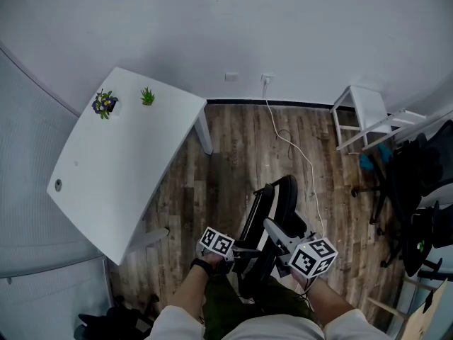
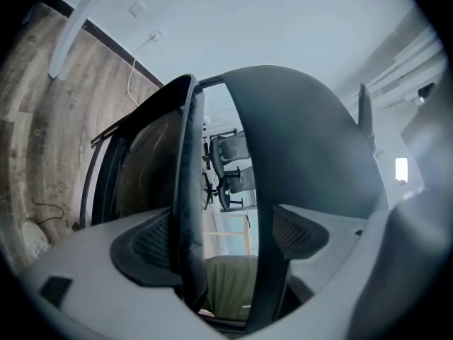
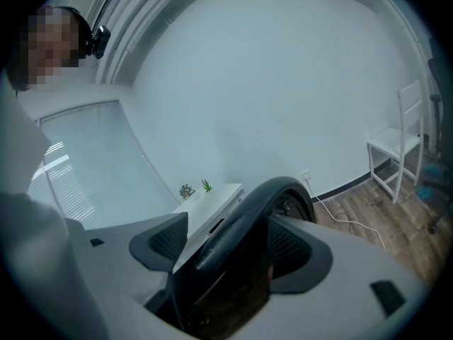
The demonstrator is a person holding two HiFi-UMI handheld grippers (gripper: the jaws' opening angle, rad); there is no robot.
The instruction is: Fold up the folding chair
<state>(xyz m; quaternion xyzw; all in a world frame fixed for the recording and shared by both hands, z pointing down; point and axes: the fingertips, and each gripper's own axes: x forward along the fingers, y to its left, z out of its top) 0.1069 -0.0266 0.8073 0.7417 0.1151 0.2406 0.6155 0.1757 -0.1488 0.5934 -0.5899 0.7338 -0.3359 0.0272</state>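
The black folding chair (image 1: 274, 218) stands on the wood floor just in front of me, its seat and back drawn close together. In the head view, my left gripper (image 1: 235, 255) meets it from the left and my right gripper (image 1: 282, 241) from the right. In the left gripper view, the left gripper (image 2: 223, 239) has a black frame tube (image 2: 187, 204) and the curved backrest (image 2: 297, 147) pinched between its pads. The right gripper (image 3: 226, 250) is shut on the chair's rounded top bar (image 3: 248, 218).
A white table (image 1: 120, 168) with two small potted plants (image 1: 105, 103) stands at the left. A white cable (image 1: 290, 146) trails across the floor from the wall socket. A white chair (image 1: 364, 112) and black office chairs (image 1: 417, 190) stand at the right.
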